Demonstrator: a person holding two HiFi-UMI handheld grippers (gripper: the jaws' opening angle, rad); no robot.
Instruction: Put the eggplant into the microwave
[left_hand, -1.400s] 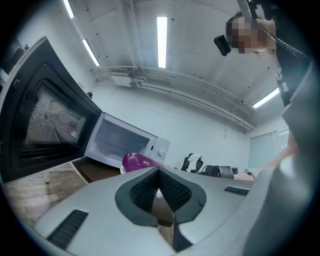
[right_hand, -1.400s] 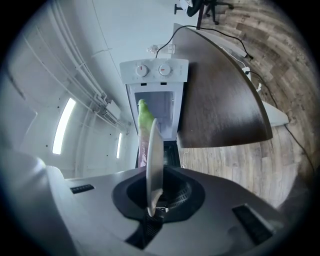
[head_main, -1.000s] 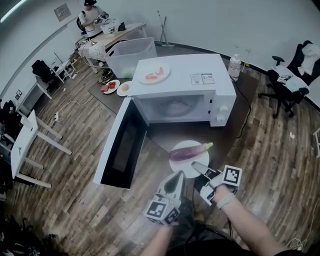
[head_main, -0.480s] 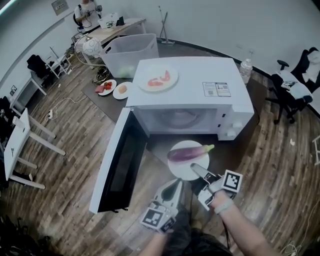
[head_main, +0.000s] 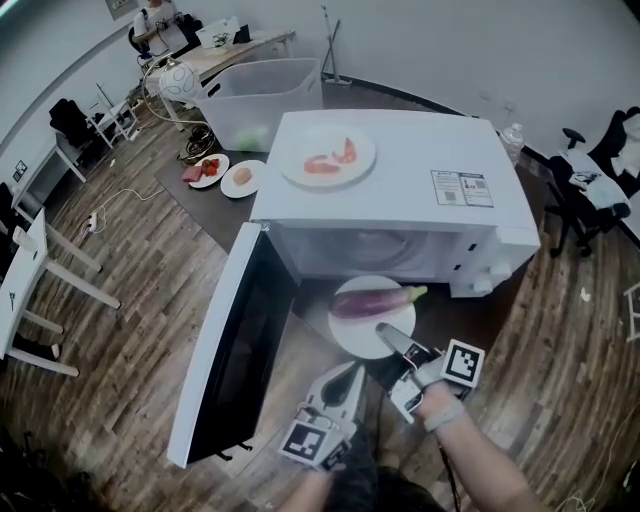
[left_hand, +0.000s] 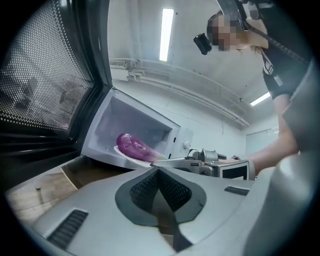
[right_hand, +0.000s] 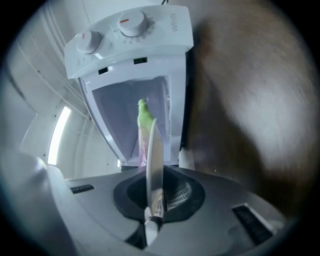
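Observation:
A purple eggplant (head_main: 368, 301) with a green stem lies on a white plate (head_main: 362, 338), just in front of the open white microwave (head_main: 400, 170). My right gripper (head_main: 386, 333) is shut on the plate's near rim. In the right gripper view the plate (right_hand: 154, 160) stands edge-on between the jaws, with the green stem (right_hand: 144, 116) before the cavity. My left gripper (head_main: 354, 370) hangs shut and empty to the left of the plate. The left gripper view shows the eggplant (left_hand: 132, 146) at the cavity mouth, beyond the closed left gripper (left_hand: 158, 170).
The microwave door (head_main: 235, 350) swings wide to the left. A plate of red food (head_main: 327, 157) sits on top of the microwave. Behind are a clear bin (head_main: 262, 100), two small plates (head_main: 243, 177) and a water bottle (head_main: 513, 140). An office chair (head_main: 585, 185) stands at the right.
Both grippers moved forward toward the microwave. The plate with the eggplant now sits right at the cavity opening, and the microwave looks closer.

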